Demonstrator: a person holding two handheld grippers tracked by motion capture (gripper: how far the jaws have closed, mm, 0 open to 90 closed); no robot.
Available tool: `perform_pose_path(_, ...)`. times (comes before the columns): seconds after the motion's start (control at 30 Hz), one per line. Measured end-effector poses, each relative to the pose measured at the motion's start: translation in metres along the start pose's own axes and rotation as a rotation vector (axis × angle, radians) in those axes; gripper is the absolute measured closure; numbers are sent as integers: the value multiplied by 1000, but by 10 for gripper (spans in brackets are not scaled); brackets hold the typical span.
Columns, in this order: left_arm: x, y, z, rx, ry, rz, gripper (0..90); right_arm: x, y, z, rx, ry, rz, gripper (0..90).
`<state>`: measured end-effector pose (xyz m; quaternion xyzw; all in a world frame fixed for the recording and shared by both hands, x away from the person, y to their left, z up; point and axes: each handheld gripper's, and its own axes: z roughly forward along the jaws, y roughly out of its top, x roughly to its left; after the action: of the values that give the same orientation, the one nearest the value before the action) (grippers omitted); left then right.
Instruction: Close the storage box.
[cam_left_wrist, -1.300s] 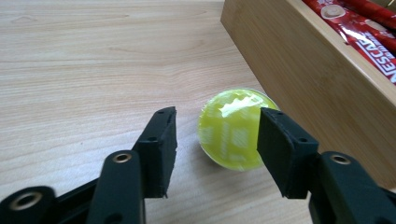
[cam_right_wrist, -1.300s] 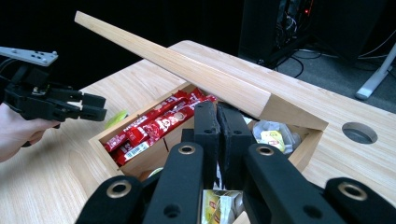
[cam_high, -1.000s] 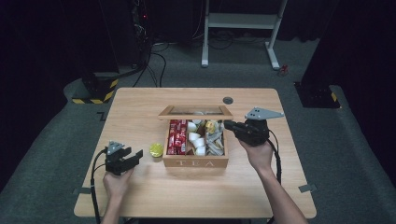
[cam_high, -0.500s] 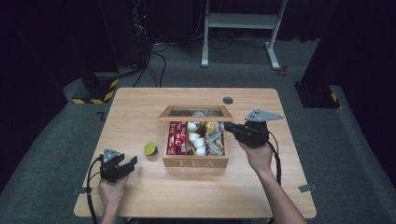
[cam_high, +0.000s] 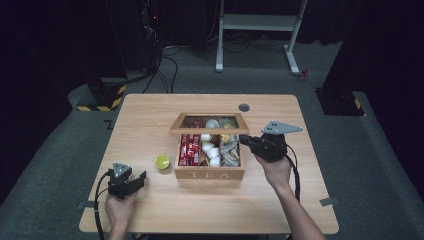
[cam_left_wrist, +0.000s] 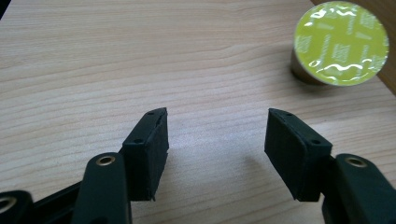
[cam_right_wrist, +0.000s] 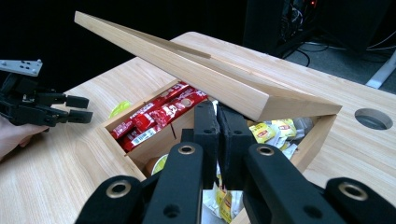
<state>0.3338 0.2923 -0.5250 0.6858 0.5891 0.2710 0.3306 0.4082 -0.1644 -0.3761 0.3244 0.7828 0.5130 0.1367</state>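
Capsule on tabletop, ahead-right of the open left hand-held gripper

Capsule, small and round, lime-green foil lid (cam_high: 162, 161): stands upright on the light wooden tabletop (cam_high: 150, 110), just beside the left wall of the wooden tea box (cam_high: 209, 174), apart from it by a narrow gap. No long axis; round, so any approach angle serves alike.

Left hand-held gripper (cam_high: 139, 180): jaws spread, nothing between them, low over bare wood near the front-left edge. In the left gripper view the capsule (cam_left_wrist: 340, 43) lies forward and to the right of the jaw line, not between the pads. Judged: a reach forward with a swing to the right would bring it into the gap. This is the nearer gripper by far.

Right hand-held gripper (cam_high: 245, 143): jaws closed together, gripping nothing, held at the box's right wall over the compartment of yellow tea sachets (cam_right_wrist: 273, 130). Box and raised lid (cam_right_wrist: 201, 65) stand between it and the capsule.

Box contents: red packets (cam_high: 189, 149) left, white pods (cam_high: 210, 152) centre.
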Motion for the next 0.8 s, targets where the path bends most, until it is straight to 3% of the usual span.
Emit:
perform_pose_path(0.27, -4, -1, 4, 25, 23, 33, 387, 2, -3, 0, 12, -2, -2, 868)
perform_pose_path(0.37, -1, -1, 4, 25, 14, 7, 365, 2, -4, 0, 11, -2, 1, 867)
perform_pose_path(0.8, -2, 0, 5, 35, 14, 20, 318, 6, -17, 1, 25, 5, 25, 859)
